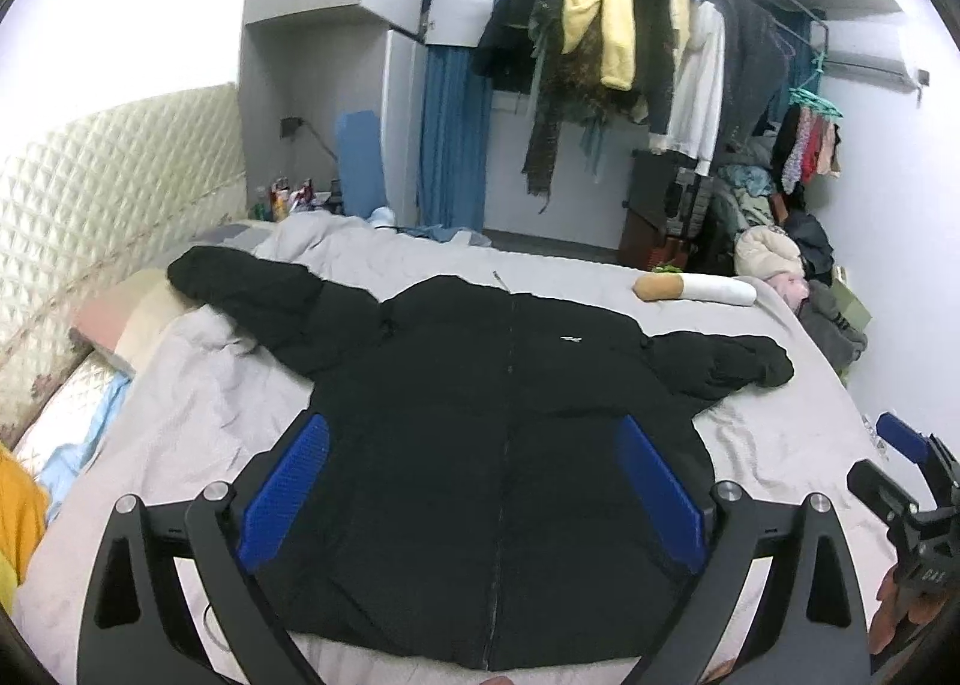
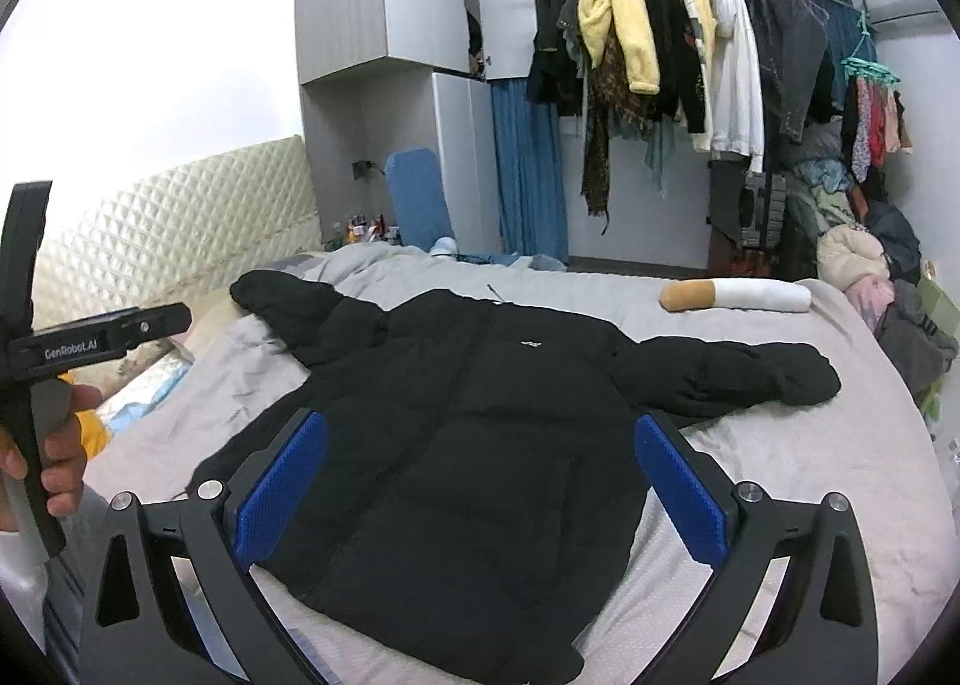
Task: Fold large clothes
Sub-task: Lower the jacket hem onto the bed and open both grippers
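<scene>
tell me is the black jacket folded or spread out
Spread out: the black jacket lies flat on the bed, both sleeves extended sideways.

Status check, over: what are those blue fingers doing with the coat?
Left gripper, right gripper: open, empty. Black jacket spread flat on bed, unfolded. Nothing blocking.

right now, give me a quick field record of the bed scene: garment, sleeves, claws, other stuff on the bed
garment: black puffer jacket spread flat, front up, zipper closed, on the grey bed sheet
sleeves: both spread outward, neither folded in
left claw: open, above the jacket's lower part, nothing gripped
right claw: open, above the jacket's lower part, nothing gripped
other on bed: cigarette-shaped pillow beyond the jacket; crumpled grey duvet toward the headboard
background: clothes rail hung with garments
fold status: not yet begun
</scene>
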